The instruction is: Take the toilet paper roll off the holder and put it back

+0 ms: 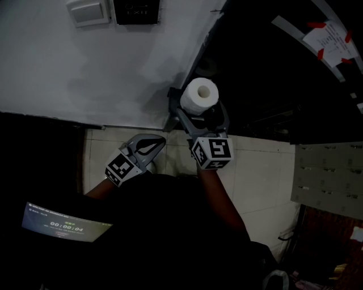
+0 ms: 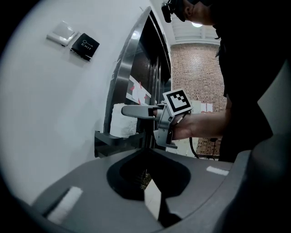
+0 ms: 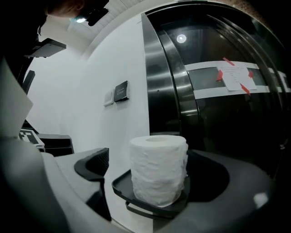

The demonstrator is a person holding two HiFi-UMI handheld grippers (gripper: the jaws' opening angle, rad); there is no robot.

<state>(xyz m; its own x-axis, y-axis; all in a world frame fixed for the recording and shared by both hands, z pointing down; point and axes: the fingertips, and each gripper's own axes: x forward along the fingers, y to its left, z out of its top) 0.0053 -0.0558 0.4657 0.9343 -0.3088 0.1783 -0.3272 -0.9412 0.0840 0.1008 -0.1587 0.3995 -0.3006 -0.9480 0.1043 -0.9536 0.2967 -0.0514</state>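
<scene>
A white toilet paper roll [image 1: 199, 95] [image 3: 159, 169] stands upright on the dark tray of the wall holder [image 1: 172, 105] [image 3: 136, 207]. My right gripper [image 1: 201, 113] [image 3: 157, 164] is open, one jaw on each side of the roll, and neither pad presses on it. In the left gripper view the roll [image 2: 121, 122] shows behind the right gripper's jaw, above the holder's bracket [image 2: 109, 141]. My left gripper [image 1: 160, 140] [image 2: 146, 154] hangs lower left of the holder, away from the roll, its jaws together with nothing between them.
A white switch [image 1: 88, 11] and a black plate [image 1: 136, 10] sit on the white wall above. A metal door frame [image 1: 198, 54] and a dark glass door with a taped paper [image 1: 328, 37] lie right of the holder. Below is tiled floor [image 1: 264, 178].
</scene>
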